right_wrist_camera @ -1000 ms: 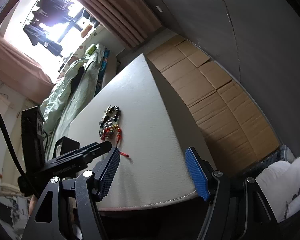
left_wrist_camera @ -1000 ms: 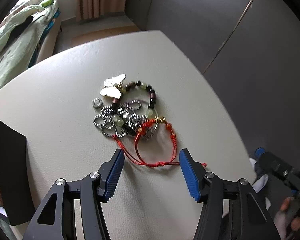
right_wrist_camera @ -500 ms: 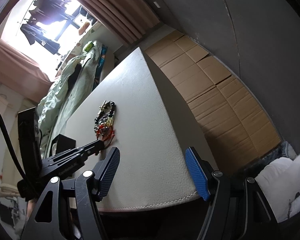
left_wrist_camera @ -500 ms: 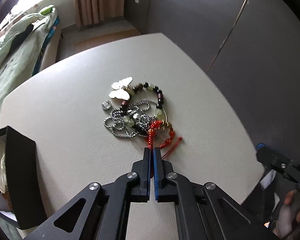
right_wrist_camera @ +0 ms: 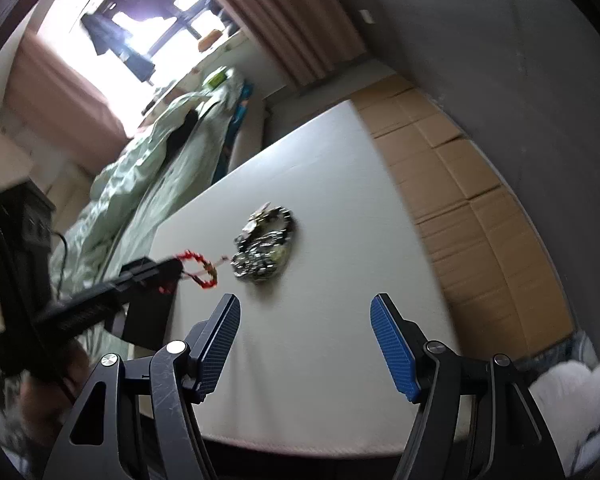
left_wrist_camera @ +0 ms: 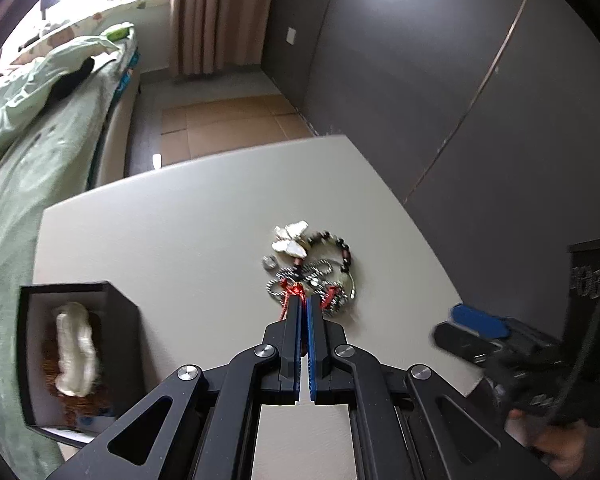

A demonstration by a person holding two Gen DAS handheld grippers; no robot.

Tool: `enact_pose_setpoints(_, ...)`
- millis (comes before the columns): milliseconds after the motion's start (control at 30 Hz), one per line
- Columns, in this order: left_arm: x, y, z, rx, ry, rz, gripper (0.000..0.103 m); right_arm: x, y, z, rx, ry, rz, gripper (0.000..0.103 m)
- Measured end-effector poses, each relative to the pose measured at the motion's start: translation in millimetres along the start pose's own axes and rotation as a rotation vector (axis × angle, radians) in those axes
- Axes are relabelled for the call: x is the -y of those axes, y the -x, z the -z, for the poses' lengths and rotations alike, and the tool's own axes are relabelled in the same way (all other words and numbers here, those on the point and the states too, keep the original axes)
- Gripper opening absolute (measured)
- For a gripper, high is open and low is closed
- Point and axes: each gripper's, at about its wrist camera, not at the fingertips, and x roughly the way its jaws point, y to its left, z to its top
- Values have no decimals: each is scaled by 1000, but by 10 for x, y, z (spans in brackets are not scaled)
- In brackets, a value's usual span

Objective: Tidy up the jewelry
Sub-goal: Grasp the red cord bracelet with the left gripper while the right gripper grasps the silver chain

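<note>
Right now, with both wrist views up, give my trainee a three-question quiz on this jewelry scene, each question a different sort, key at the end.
1. True or false: the left claw is shut on the red braided cord bracelet.
2. Multiple choice: the right claw is A) shut on a chain, B) open and holding nothing, C) resting inside the box.
3. Fill in: the open black jewelry box sits to the ____ of the tangled pile of silver chains and dark beads in the left wrist view.

Key: 1 true; 2 B; 3 left.
</note>
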Motion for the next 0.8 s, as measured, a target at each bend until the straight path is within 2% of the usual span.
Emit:
enact_pose_setpoints(133,-116,136,-56,25,14,-6,2,-179,-195,-23,-20,77,-3,66)
enact_pose_setpoints(400,-350,343,-64,56,49,-20,2,-459,-514,-138,-57,231,8,52)
enact_pose_setpoints(633,-545,419,-28,65,85,-28,2,-635,-668,-252,-78,343,31,31)
enact_pose_setpoints(800,-630,491,-13,73,99,-31,2,-696,-836,-309,-114,388,56,29)
